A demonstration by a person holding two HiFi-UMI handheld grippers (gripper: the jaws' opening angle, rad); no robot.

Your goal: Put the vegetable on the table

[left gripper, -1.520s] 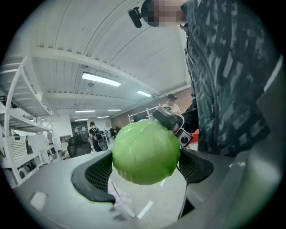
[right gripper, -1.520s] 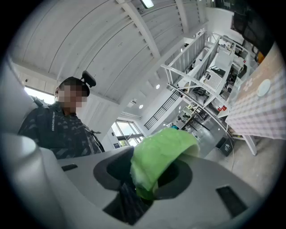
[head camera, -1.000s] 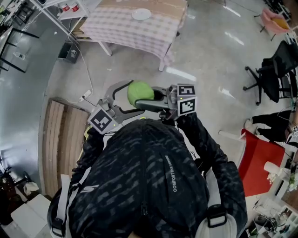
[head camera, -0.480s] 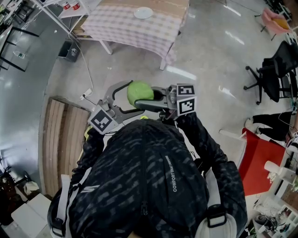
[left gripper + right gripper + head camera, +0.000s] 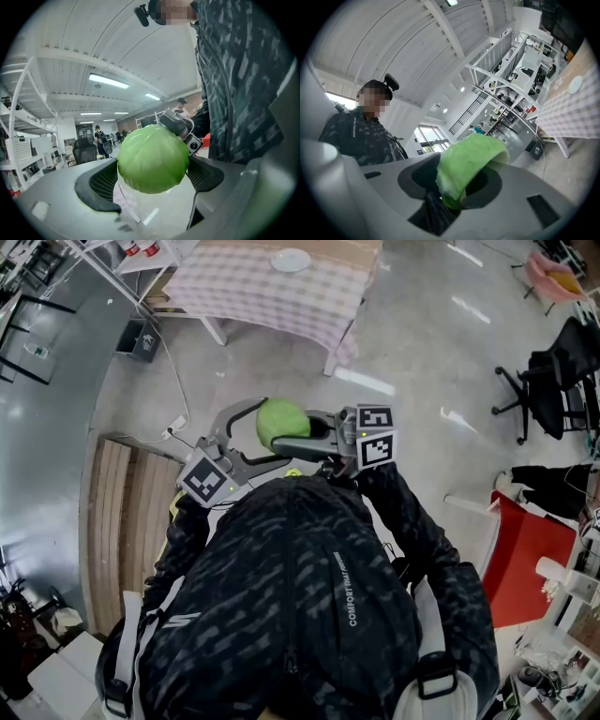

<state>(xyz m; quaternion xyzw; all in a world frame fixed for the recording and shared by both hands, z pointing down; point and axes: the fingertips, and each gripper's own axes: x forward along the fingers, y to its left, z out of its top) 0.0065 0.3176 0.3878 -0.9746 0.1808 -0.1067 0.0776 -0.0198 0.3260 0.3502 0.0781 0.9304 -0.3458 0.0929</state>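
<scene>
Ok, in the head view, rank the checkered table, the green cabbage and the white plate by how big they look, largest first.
Largest to smallest:
1. checkered table
2. green cabbage, close to the camera, so enlarged
3. white plate, far off on the table; its true size against the cabbage is unsure

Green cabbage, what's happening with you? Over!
Left gripper and right gripper both shut on round green cabbage. Cabbage held above floor, checkered-cloth table ahead. Nothing seen blocking the way.

Jacket [image 5: 339, 592] back has white print along the zipper reading "COMFORT THAT", with the remaining letters too small. No other readable text.
</scene>
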